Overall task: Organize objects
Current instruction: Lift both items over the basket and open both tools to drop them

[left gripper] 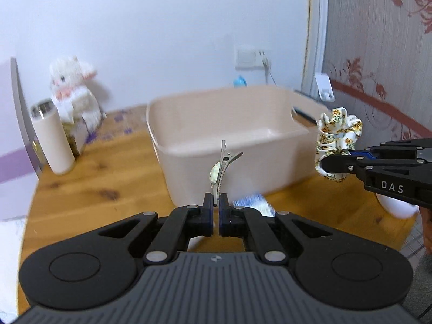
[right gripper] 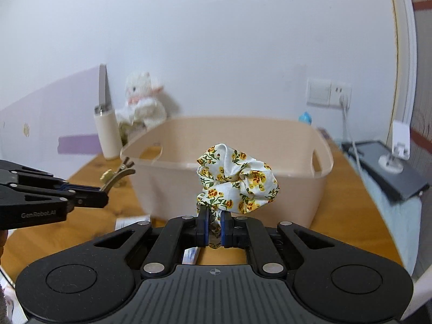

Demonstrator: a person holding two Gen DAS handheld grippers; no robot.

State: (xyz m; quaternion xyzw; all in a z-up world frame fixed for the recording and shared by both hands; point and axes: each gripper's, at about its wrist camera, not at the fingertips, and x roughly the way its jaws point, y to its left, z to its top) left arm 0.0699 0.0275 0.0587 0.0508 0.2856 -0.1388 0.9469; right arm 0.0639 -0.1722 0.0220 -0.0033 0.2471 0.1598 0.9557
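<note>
2 jaws closed: left gripper w/ hair clip, right gripper w/ scrunchie.

Right gripper is clamped on a floral scrunchie; the fabric bunches up above the fingertips, in front of the near wall of the beige bin. Left gripper comes in from the left edge, pinching a metal hair clip that angles up toward the bin's left corner. Bin sits on the wooden table. Behind it to the left: white tumbler, white plush toy. Wall socket with a cable plugged in at right. Dark tablet lies right of the bin.
</note>
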